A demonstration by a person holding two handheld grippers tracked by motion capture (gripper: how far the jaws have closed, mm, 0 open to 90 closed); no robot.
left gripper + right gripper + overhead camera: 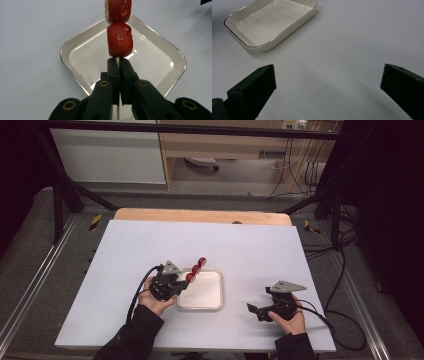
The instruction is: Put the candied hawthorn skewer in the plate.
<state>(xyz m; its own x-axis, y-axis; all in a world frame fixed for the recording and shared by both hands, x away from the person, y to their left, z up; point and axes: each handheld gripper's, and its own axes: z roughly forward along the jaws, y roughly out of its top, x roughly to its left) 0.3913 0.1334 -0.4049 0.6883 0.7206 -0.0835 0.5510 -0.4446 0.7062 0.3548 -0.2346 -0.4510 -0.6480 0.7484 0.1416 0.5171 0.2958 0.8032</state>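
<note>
Between the shut left gripper jaws, the strawberry skewer's stick.

— What is seen along the left gripper?
— A thin wooden skewer is clamped between its black fingers, with two red strawberry pieces threaded above.
— And beneath?
— A white tray is set cornerwise on the pale table.

A: What stands in the way on the tabletop?
B: The white tray, with the strawberry skewer slanting above its near-left corner.
A: And right of the tray?
B: Bare surface between it and the right gripper.
</note>
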